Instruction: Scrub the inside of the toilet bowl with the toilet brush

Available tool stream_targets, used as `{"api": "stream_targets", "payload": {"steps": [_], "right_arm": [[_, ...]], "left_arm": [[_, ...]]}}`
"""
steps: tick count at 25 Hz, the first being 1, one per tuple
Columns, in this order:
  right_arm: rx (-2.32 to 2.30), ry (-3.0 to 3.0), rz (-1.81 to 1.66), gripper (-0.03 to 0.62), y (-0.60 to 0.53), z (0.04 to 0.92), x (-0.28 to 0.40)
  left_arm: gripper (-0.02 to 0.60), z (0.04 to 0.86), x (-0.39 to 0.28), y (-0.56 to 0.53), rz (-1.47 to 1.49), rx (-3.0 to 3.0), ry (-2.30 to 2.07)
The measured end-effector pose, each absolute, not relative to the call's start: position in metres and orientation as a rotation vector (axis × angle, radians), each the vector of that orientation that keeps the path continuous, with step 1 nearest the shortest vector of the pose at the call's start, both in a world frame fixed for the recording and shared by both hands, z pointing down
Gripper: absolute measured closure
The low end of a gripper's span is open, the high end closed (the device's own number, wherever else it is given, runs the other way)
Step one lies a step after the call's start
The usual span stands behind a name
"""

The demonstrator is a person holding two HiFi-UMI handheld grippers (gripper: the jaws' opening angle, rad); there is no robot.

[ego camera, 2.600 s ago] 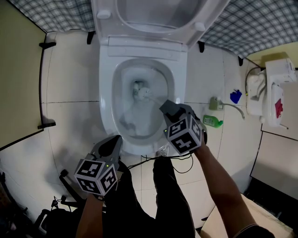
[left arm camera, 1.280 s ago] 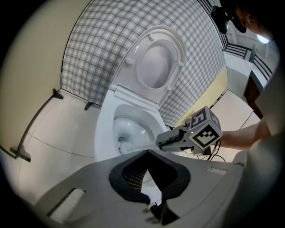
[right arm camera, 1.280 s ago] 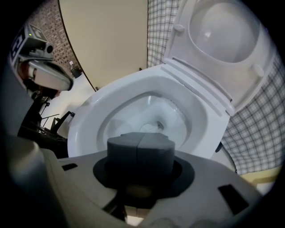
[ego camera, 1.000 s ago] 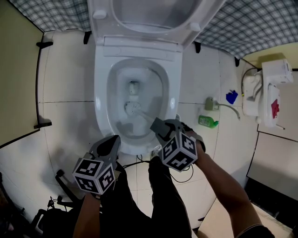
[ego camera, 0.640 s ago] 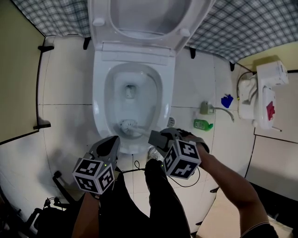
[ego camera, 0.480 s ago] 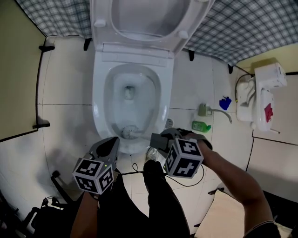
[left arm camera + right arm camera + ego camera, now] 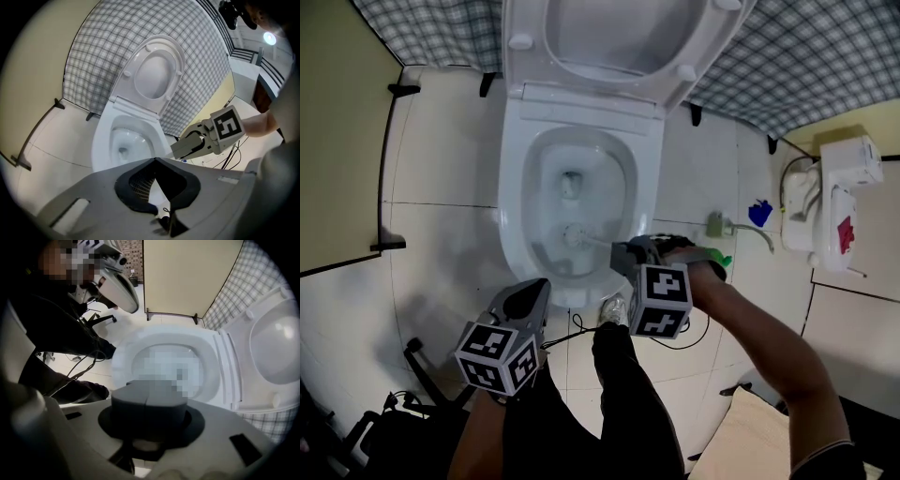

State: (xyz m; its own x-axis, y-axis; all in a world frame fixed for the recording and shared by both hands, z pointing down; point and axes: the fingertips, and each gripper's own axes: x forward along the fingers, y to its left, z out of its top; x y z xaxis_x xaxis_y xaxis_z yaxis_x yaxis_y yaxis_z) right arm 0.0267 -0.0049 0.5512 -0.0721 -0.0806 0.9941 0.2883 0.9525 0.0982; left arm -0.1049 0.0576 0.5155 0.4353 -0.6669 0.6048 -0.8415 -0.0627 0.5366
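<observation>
A: Where is the toilet brush [image 7: 575,234]?

B: Down inside the toilet bowl [image 7: 512,206]. Its white head lies on the near side of the drain opening, and its handle slants up toward the right-hand rim, to the right gripper [image 7: 620,251].

A: Held, then?

B: Yes. In the head view the handle runs straight into the fingers. In the right gripper view the two dark pads [image 7: 131,408] are drawn in tight, with only a thin seam between them — clamped on the handle. Whether the bristles press on the porcelain I cannot tell.

A: And the left gripper [image 7: 534,287]?

B: Off the toilet, low over the floor [image 7: 441,244] just in front of the bowl, beside the person's dark trouser leg [image 7: 623,403]. Its fingers [image 7: 136,183] meet at the tips with nothing between them — only pale floor shows through the gap behind the tips.

A: The lid?

B: The lid [image 7: 623,33] stands up against the checked wall [image 7: 825,56], and the seat is raised with it.

A: Anything else about?

B: A thin black cable [image 7: 577,328] loops on the tiles by the foot of the bowl. To the right, a green bottle [image 7: 721,260] sits partly hidden behind the right hand. There is a small blue thing [image 7: 759,214] beyond it and a white box [image 7: 844,187] near the right edge.
</observation>
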Motion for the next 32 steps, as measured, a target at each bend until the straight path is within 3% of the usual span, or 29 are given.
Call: {"api": "stream_targets", "payload": {"steps": [9, 24, 32], "right_arm": [[-0.086, -1.614, -0.282, 0.424, -0.051, 0.601, -0.003], [-0.258, -1.587, -0.293, 0.424, -0.014, 0.536, 0.062], [-0.243, -1.543, -0.341, 0.424, -0.042, 0.537, 0.06]], "left_arm": [[0.574, 0.518, -0.115, 0.055, 0.252, 1.795, -1.309], [0.574, 0.501, -0.096, 0.052, 0.235, 1.835, -1.301], [0.574, 0.498, -0.08, 0.049, 0.231, 1.836, -1.3]]}}
